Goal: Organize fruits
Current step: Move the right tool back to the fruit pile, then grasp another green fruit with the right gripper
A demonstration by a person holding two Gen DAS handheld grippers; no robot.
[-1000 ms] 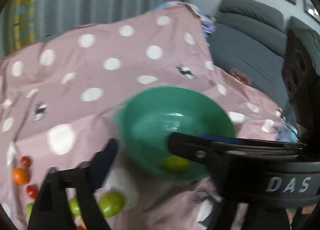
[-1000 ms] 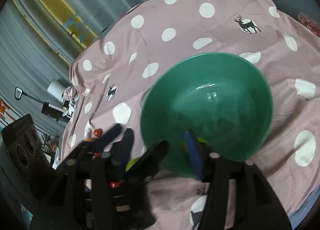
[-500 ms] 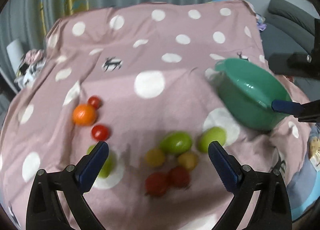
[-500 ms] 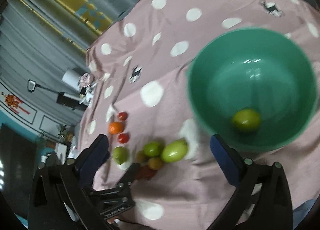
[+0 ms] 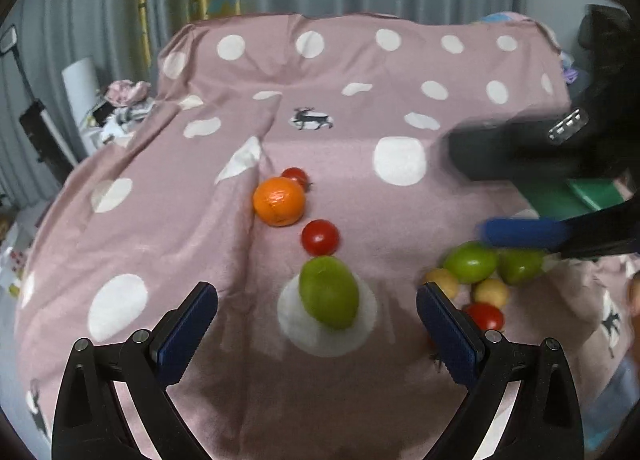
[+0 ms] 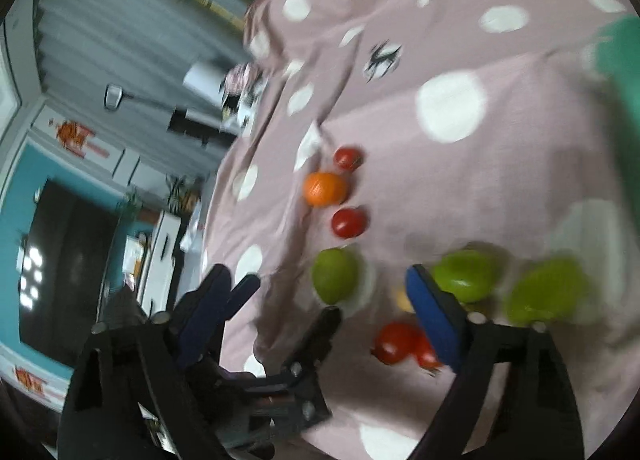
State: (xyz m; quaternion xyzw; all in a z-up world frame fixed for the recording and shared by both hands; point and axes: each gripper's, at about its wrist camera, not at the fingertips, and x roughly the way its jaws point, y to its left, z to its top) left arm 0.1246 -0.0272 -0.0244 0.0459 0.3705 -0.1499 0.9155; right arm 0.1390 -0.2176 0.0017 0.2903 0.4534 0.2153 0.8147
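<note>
Loose fruit lies on a pink dotted cloth (image 5: 360, 107). An orange (image 5: 279, 201) sits between two red tomatoes (image 5: 320, 236). A green fruit (image 5: 329, 292) rests on a white dot, just ahead of and between the fingers of my open left gripper (image 5: 316, 316); the pads are clear of it. To the right is a cluster of two green fruits (image 5: 472, 262), small yellow ones (image 5: 491, 292) and a red tomato (image 5: 485, 318). My right gripper (image 6: 316, 292) hangs over this cluster, its jaws closing with nothing pressed between the pads; its blue pad (image 5: 520, 232) is just above the green pair.
The green bowl (image 5: 580, 195) stands at the right, partly behind the right gripper, and shows blurred at the edge of the right wrist view (image 6: 624, 71). The left gripper (image 6: 286, 306) crosses the right wrist view low down. Curtains and clutter lie beyond the cloth.
Both grippers swung left, away from the bowl, and down toward the fruit. The right one released a green fruit into the bowl, opened wide and has narrowed since. The left one opened a little wider.
</note>
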